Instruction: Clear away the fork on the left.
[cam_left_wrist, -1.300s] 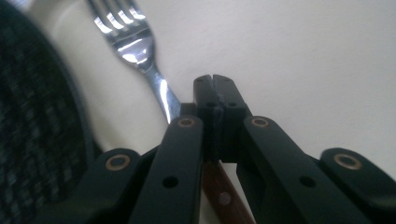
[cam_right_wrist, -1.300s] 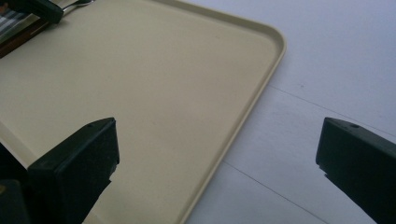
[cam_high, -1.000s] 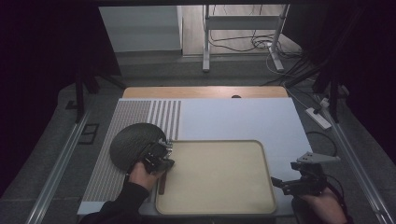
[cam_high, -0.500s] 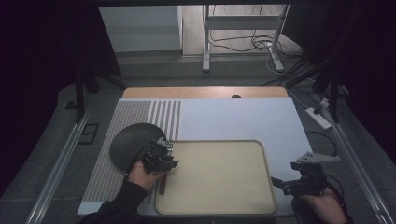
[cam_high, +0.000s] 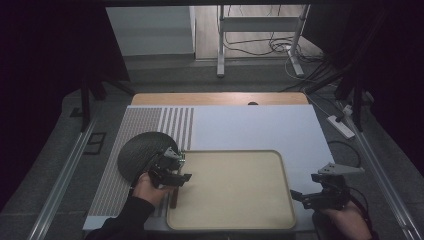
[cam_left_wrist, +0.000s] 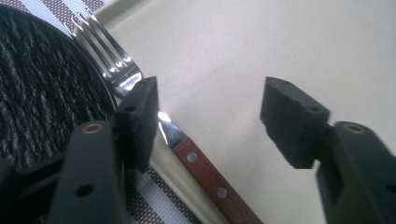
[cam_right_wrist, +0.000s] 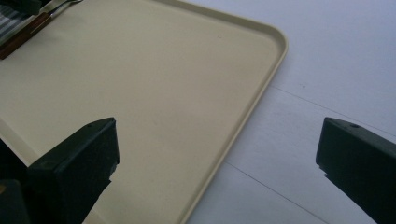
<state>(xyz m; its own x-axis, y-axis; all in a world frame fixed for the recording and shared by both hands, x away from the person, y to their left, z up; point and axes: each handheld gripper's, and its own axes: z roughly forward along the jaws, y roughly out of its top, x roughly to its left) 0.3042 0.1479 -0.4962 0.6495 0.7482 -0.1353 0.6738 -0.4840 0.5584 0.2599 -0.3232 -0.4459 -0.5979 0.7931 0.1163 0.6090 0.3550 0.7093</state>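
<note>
Fork (cam_left_wrist: 140, 100) lies on the left rim of the tray (cam_high: 280, 165), tines toward the dark plate (cam_high: 142, 152), wooden handle running back along the rim toward 6 o'clock. From the high view that is the tray's 9 o'clock edge, just beside the plate.

Left tongs (cam_high: 181, 169) have just been opening. The jaws stand about half apart with nothing between them; one jaw sits right over the fork's neck and the other hangs above bare tray. Contact between that jaw and the metal is hard to judge at this angle, probably just clear.

Right tongs (cam_high: 299, 196) wait wide open and empty at the tray's 4 o'clock corner, over the rim and the pale worktop (cam_high: 250, 125).

Risks from here:
- The fork is perched on a sloped rim, not flat. A nudge from the near jaw as the hand lifts could roll it into the tray or off onto the striped mat (cam_high: 127, 150).
- If the jaw catches the neck on the way up, the tines swing and scrape the plate edge.
- A regrasp from this pose would pinch rim and fork together, tilting the tray.
- The right tongs are too far off to steady anything.
</note>
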